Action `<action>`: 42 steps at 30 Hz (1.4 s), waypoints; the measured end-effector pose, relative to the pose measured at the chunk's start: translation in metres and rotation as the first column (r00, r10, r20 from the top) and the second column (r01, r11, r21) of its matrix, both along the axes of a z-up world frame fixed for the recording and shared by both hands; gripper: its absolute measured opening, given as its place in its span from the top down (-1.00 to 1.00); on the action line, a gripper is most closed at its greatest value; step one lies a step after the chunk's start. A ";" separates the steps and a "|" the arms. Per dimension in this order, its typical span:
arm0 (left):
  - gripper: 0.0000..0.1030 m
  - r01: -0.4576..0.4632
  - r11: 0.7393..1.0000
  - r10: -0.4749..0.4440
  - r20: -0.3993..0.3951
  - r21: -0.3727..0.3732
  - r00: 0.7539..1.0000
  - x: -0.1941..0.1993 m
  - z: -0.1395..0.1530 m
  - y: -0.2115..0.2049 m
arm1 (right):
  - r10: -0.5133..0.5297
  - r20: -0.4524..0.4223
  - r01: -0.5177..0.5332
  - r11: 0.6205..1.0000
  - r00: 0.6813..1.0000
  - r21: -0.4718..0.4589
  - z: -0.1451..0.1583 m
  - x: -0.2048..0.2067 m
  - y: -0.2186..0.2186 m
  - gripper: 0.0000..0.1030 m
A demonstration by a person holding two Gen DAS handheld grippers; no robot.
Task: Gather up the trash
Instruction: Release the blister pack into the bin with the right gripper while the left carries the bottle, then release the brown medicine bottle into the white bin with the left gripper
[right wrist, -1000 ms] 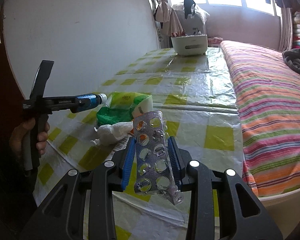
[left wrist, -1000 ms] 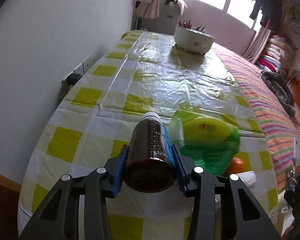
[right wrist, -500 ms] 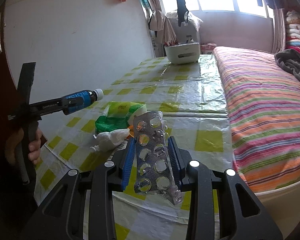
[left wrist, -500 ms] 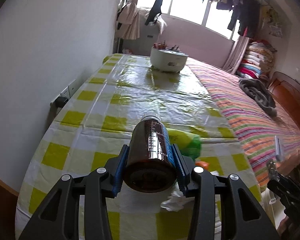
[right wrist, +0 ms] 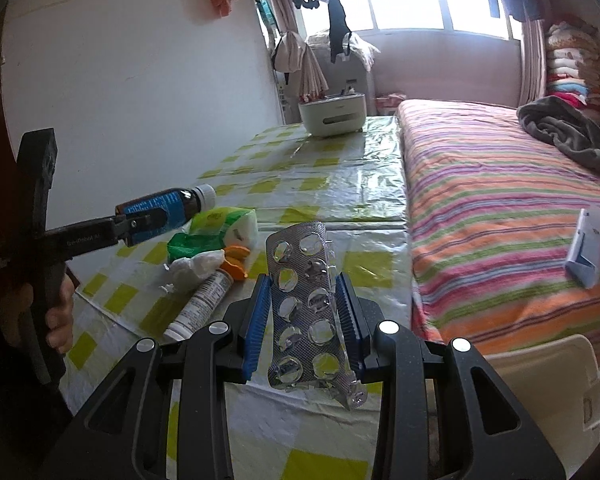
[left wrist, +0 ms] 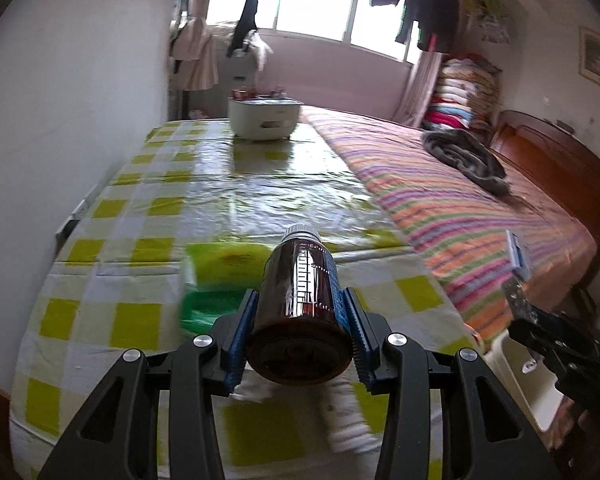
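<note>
My left gripper is shut on a brown medicine bottle with a blue label and a white cap, held above the near end of the table. In the right wrist view that same bottle hangs at the left. My right gripper is shut on an empty silver blister pack, held upright between the blue pads. On the checked tablecloth lie a green tissue pack, a crumpled white tissue, orange peel and a white tube.
A white bin stands on the floor at the lower right, beside the table. A striped bed runs along the right with a small white box on it. A white caddy sits at the table's far end.
Both grippers have drawn back from the table and swung right, each keeping its load. The green pack has slid to the left of the bottle in the left wrist view. The bin has come into view.
</note>
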State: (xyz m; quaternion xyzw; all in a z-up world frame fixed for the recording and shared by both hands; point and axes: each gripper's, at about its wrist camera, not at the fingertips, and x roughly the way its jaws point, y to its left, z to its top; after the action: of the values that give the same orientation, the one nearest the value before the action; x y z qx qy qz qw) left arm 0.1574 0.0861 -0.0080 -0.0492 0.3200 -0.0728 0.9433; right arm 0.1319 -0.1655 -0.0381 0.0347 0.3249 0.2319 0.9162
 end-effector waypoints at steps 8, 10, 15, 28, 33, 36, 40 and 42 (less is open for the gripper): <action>0.19 0.120 0.993 -0.120 -0.002 0.005 0.993 -0.009 -0.004 -0.049 | -0.051 0.036 0.051 0.999 0.998 -0.005 0.006 -0.024 -0.025 0.36; 0.19 0.150 0.989 -0.150 -0.003 -0.001 0.989 -0.013 -0.004 -0.060 | -0.066 0.035 0.066 0.998 0.997 -0.005 0.005 -0.029 -0.032 0.36; 0.19 0.215 0.976 -0.215 -0.002 -0.020 0.977 -0.022 -0.001 -0.084 | -0.115 0.045 0.115 0.993 0.992 0.009 0.006 -0.040 -0.052 0.36; 0.19 0.361 0.932 -0.361 -0.004 -0.019 0.932 -0.050 -0.001 -0.145 | -0.306 0.048 0.302 0.951 0.951 0.071 -0.002 -0.079 -0.123 0.36; 0.19 0.393 0.919 -0.393 -0.005 -0.024 0.920 -0.054 -0.001 -0.160 | -0.356 0.059 0.353 0.934 0.932 0.059 -0.002 -0.084 -0.136 0.35; 0.19 0.411 0.911 -0.411 -0.007 -0.021 0.912 -0.057 -0.001 -0.169 | -0.394 0.082 0.394 0.919 0.915 0.019 -0.001 -0.085 -0.141 0.31; 0.19 0.430 0.903 -0.430 -0.012 -0.016 0.903 -0.061 -0.002 -0.178 | -0.428 0.074 0.427 0.904 0.901 0.034 -0.002 -0.087 -0.147 0.17; 0.19 0.438 0.899 -0.439 -0.014 -0.014 0.899 -0.063 -0.003 -0.183 | -0.449 0.074 0.446 0.894 0.891 0.048 -0.002 -0.088 -0.151 0.05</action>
State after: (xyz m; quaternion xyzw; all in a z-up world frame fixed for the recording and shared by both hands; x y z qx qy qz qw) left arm 0.0944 -0.0974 -0.0114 0.0184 0.3302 -0.2845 0.8998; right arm 0.0443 -0.3164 -0.0398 0.1125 0.2663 0.0210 0.9571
